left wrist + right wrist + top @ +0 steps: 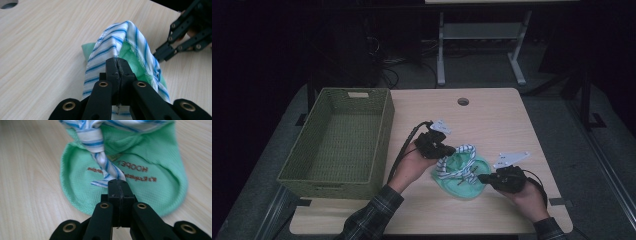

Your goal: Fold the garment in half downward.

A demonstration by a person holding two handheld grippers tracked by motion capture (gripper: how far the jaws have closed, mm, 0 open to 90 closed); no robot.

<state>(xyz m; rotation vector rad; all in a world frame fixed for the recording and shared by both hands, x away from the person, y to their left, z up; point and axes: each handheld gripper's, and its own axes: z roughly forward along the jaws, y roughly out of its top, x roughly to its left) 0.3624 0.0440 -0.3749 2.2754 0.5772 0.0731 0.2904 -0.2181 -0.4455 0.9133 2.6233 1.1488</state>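
A green bib with a blue-and-white striped trim lies just right of centre in the high view, on the table. The left gripper, at the bib's upper left edge, has its jaws pressed together on the striped trim. The right gripper, at the bib's right edge, is likewise clamped on a striped strip end. A woven green basket stands at centre left.

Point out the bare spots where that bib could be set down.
Bare wood lies on the table between the round hole and the bib, and along the near edge. The basket is empty. It is crowded around both grippers at the bib.
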